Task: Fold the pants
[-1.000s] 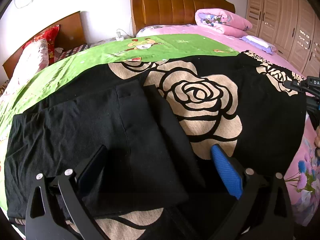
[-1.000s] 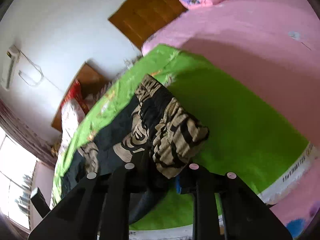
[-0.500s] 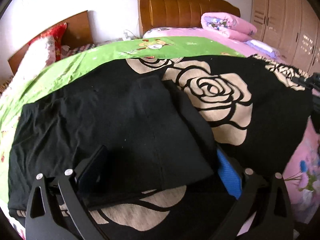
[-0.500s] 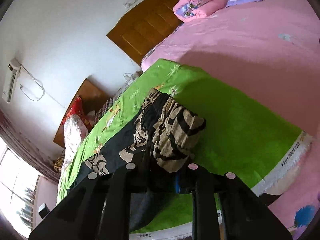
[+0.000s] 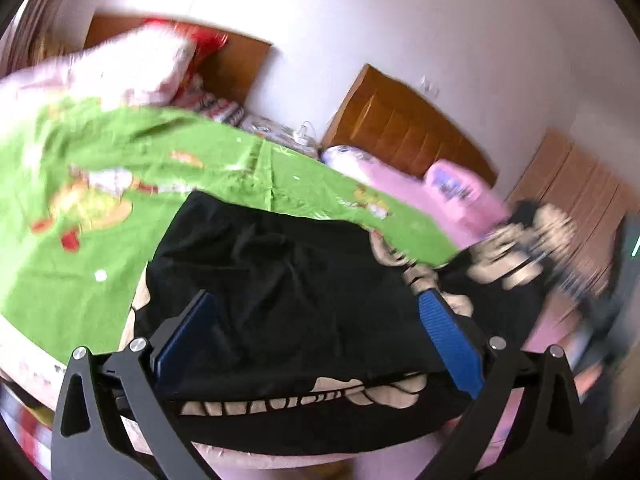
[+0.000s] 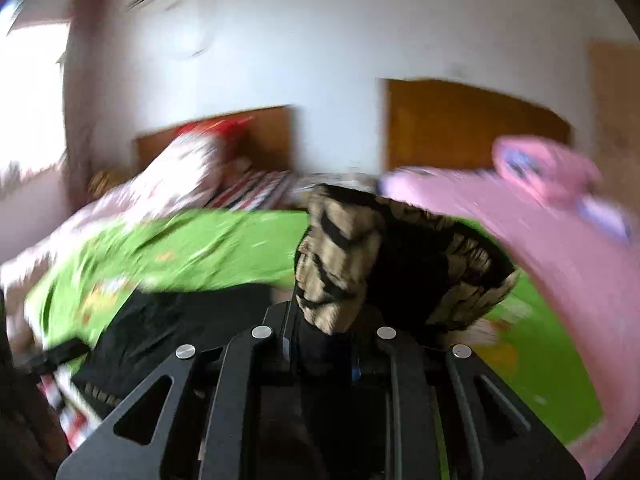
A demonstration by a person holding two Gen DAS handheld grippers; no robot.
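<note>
The pants (image 5: 288,292) are black with a beige rose print and lie partly folded on the green sheet (image 5: 100,208). My left gripper (image 5: 316,320) is open, its blue-padded fingers (image 5: 444,328) spread wide either side of the black fold at the near bed edge. My right gripper (image 6: 324,344) is shut on a bunched beige-and-black end of the pants (image 6: 360,264) and holds it lifted above the sheet (image 6: 192,252). That lifted bunch also shows blurred in the left wrist view (image 5: 520,240).
A pink quilt (image 6: 540,248) covers the right bed, with a rolled pink blanket (image 6: 544,172) at its head. Wooden headboards (image 5: 404,128) stand against the white wall. Red and white pillows (image 5: 152,64) lie at the left. A wardrobe (image 5: 580,188) stands at the right.
Both views swung fast and are blurred. The right gripper has carried the bunched pants end leftward over the sheet. The left gripper has tilted and still straddles the black fold.
</note>
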